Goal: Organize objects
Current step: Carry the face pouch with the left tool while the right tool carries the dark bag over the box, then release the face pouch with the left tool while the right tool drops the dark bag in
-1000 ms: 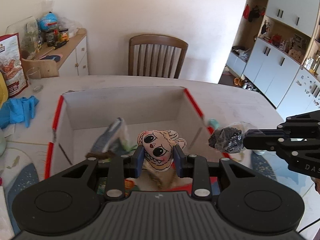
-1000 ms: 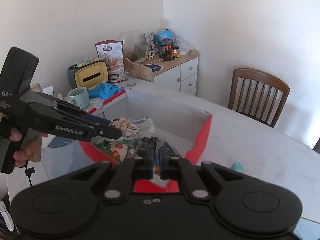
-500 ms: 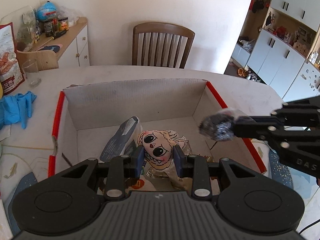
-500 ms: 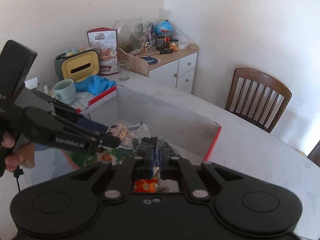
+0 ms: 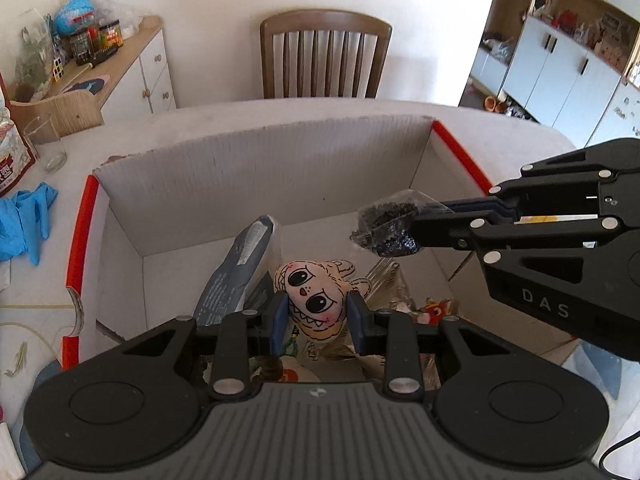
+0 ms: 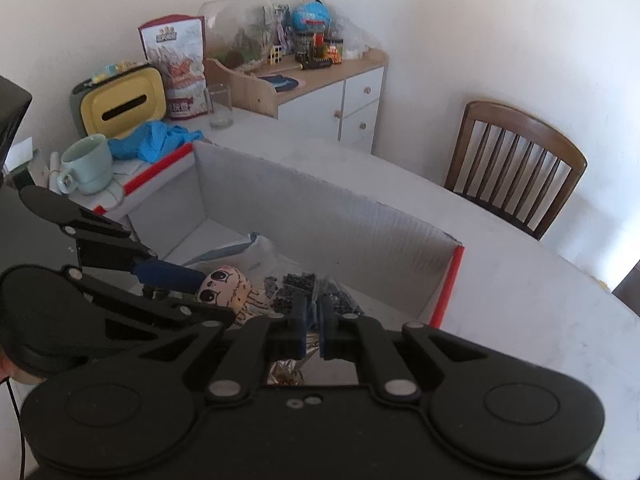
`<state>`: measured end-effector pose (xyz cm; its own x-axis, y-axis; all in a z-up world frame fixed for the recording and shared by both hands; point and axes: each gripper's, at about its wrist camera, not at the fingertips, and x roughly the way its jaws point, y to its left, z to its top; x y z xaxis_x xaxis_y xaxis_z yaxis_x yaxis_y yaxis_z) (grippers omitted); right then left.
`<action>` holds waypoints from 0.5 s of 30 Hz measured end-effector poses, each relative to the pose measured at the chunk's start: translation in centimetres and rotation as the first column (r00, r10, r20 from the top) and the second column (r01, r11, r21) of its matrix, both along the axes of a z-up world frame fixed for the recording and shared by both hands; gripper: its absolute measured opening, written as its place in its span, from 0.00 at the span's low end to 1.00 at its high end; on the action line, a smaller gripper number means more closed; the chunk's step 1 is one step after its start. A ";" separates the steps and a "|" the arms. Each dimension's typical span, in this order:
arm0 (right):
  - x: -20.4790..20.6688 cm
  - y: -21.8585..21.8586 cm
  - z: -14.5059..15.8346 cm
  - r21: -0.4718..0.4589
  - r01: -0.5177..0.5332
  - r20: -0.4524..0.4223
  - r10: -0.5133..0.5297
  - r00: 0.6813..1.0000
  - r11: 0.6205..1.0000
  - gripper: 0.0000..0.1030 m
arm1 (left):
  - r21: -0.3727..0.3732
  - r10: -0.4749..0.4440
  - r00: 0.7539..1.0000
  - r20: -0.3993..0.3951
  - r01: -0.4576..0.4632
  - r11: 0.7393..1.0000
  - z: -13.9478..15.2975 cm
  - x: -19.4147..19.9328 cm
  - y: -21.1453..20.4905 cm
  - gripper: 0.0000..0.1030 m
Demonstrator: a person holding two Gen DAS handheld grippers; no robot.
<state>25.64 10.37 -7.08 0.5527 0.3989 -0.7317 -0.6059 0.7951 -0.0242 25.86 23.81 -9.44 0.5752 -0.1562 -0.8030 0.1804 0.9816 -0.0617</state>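
Above the open cardboard box [image 5: 256, 184] on the tabletop [image 6: 520, 280], both tools hang with their loads over the box's inside. The left tool [image 5: 318, 312] is partly closed, its two blue pads pressing the sides of a small cloth doll [image 5: 316, 300] with big black eyes and a toothy mouth. In the left wrist view the doll's face looks up at the camera, tilted a little, and its long axis runs away from the tool toward the far wall of the box, with its pale fringed edges sticking out past the pads. The right tool [image 6: 314, 320] is squeezed fully together on the clear wrap of a small bag of black bits [image 5: 386, 228]. In the left wrist view that bag hangs off the tips of the right tool, reaching in from the right, with its long side lying roughly level and pointing toward the middle of the box.

Below them, inside the box, a grey-blue packet [image 5: 236, 276] leans upright against the other things, its long side pointing up toward the far wall. Some crinkly wrappers and a bit of red and orange packaging lie at the near end.

On the tabletop beside the box, blue gloves [image 6: 156, 144], a pale green mug [image 6: 86, 164] and a drinking glass [image 6: 220, 106] sit near the wall. A wooden chair [image 5: 326, 56] stands at the far side.
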 end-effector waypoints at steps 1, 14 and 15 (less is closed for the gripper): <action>0.1 0.1 -0.2 -0.007 0.001 -0.001 -0.001 1.000 1.000 0.04 | 0.003 -0.001 1.000 -0.006 0.001 1.000 -0.2 0.1 0.0 0.30; 0.9 0.2 -1.4 -0.018 0.005 -0.081 -0.007 0.997 1.000 0.10 | 0.010 -0.030 0.995 -0.092 0.031 0.999 -1.6 0.9 -0.2 0.30; 0.9 0.2 -1.4 -0.019 0.007 -0.083 -0.009 0.997 1.000 0.13 | 0.012 -0.032 0.995 -0.093 0.033 0.999 -1.6 1.0 -0.3 0.31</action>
<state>26.53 10.60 -8.43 0.4928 0.3803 -0.7826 -0.5999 0.8000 0.0110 26.87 23.55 -11.09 0.4929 -0.1626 -0.8547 0.2064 0.9762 -0.0667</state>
